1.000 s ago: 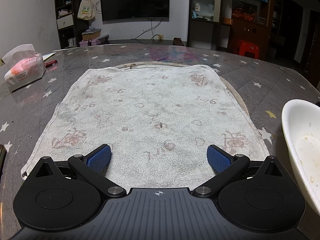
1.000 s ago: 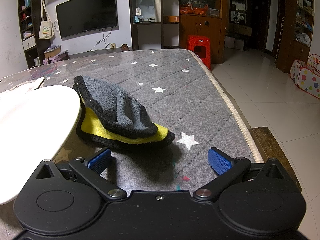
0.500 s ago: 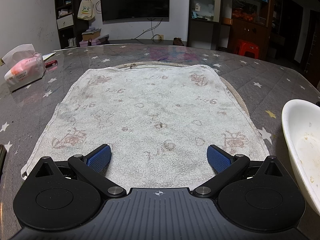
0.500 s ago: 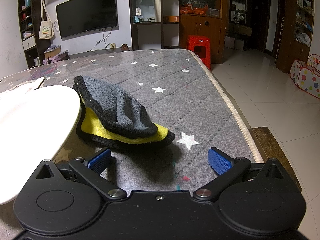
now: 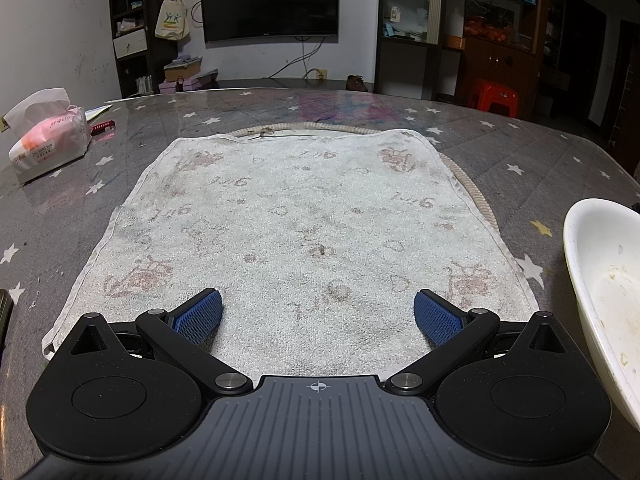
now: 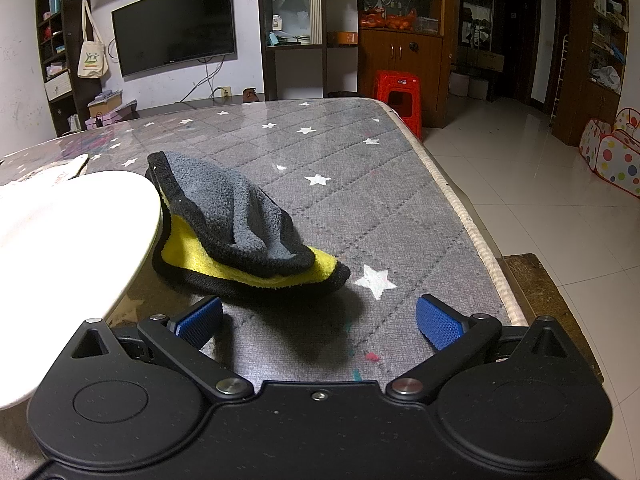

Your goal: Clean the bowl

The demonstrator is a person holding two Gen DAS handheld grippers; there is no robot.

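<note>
1. The left gripper [image 5: 316, 314] is low over a stained white towel [image 5: 304, 232]. Its blue pads [image 5: 198, 316] stand wide apart w/ nothing between them.
2. The towel lies flat on the table [image 5: 500, 148], which has a grey quilted cover w/ white stars under a shiny sheet.
3. The bowl [image 5: 600, 288], white, is at the right edge of the left view, just beside the towel's right border. Inside it there are yellowish food rests and smears.
4. In the right view the same bowl [image 6: 72, 240] shows at the left, seen from outside, rim towards the camera; only part of it is in the picture.
5. The right gripper [image 6: 320, 320] has its fingers also far apart and empty, approx. over the table surface in front of a cloth.
6. The cloth [image 6: 240, 228], grey fleece on top and yellow below w/ black edging, lies crumpled on the table. It looks touching the bowl's right side, but I cannot tell for sure.
7. A tissue pack [image 5: 48, 140], pink and white, stands far left on the table, well apart from the towel.
8. Behind the table: a TV [image 5: 270, 0] on the wall, and a red stool [image 6: 398, 96] on the floor.
</note>
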